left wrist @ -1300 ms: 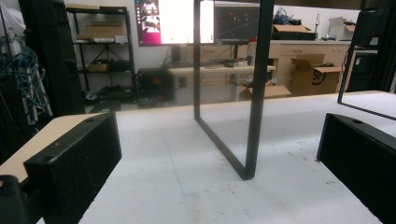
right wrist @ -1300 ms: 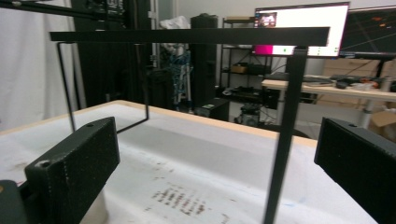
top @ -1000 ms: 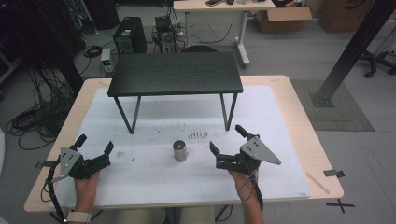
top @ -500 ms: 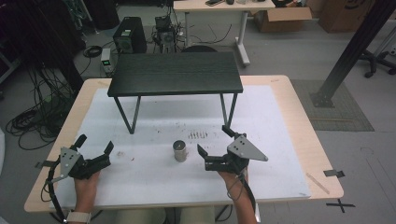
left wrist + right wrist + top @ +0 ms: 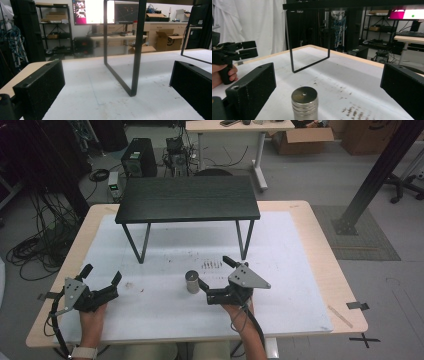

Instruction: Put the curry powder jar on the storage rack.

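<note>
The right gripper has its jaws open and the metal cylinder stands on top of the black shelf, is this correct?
Not quite. The metal cylinder stands on the white table mat, in front of the black shelf, not on it; the high view shows this. The right gripper is open.

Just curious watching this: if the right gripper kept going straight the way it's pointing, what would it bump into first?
Most likely the small metal cylinder: it stands upright just ahead of the right gripper, between its open jaws. Nothing else seems to lie in between.

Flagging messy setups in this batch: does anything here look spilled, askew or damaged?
Only dark specks and smudges on the white mat, beside the upright metal cylinder. The black shelf stands level; nothing is tipped.
</note>
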Tool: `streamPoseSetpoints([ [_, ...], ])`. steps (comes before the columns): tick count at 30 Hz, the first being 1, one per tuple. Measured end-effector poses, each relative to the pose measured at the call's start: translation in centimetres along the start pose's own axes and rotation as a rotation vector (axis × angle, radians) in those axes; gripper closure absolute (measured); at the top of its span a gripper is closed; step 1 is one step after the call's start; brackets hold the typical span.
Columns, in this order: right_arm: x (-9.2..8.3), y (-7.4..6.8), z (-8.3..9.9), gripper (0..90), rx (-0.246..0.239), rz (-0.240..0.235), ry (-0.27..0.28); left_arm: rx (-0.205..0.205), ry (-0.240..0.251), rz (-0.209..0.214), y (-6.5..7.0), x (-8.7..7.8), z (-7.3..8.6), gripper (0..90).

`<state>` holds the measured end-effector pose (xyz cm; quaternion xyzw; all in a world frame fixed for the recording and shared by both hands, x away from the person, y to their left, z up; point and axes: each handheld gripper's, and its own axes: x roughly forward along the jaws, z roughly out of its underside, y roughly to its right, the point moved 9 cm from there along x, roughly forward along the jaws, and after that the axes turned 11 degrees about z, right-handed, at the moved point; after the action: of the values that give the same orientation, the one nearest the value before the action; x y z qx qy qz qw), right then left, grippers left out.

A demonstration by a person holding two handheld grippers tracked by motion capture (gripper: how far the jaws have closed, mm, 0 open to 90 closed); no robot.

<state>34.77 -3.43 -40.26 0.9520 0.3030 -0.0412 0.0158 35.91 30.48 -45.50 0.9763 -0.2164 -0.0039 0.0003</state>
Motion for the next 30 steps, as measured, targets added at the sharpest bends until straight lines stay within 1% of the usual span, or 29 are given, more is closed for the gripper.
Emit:
streamPoseSetpoints([
  [7,0.7,-1.0,0.5,0.0,-0.002,-0.03,-0.022,0.0,0.001,0.0,0.0,0.0,0.0,0.2],
  [14,1.5,-1.9,1.5,0.0,-0.005,-0.054,-0.057,0.001,0.001,0.0,0.0,0.0,0.0,0.2],
  [17,1.8,-2.1,1.9,0.0,-0.005,-0.058,-0.067,0.0,0.001,0.0,0.0,0.0,0.0,0.2],
  [19,2.3,-2.4,2.4,0.0,-0.01,-0.062,-0.087,0.0,0.001,0.0,0.0,0.0,0.0,0.2],
  [25,2.9,-2.6,3.1,0.1,-0.011,-0.065,-0.112,0.0,0.001,0.0,0.0,0.0,0.0,0.2],
  [27,3.3,-2.7,3.5,0.2,-0.008,-0.062,-0.131,0.0,0.001,0.0,0.0,0.0,0.0,0.2],
  [28,3.3,-2.7,3.5,0.2,-0.008,-0.062,-0.131,0.0,0.001,0.0,0.0,0.0,0.0,0.2],
  [30,3.6,-2.9,4.0,0.2,-0.016,-0.065,-0.149,-0.001,0.003,0.0,0.0,0.0,0.0,0.2],
])
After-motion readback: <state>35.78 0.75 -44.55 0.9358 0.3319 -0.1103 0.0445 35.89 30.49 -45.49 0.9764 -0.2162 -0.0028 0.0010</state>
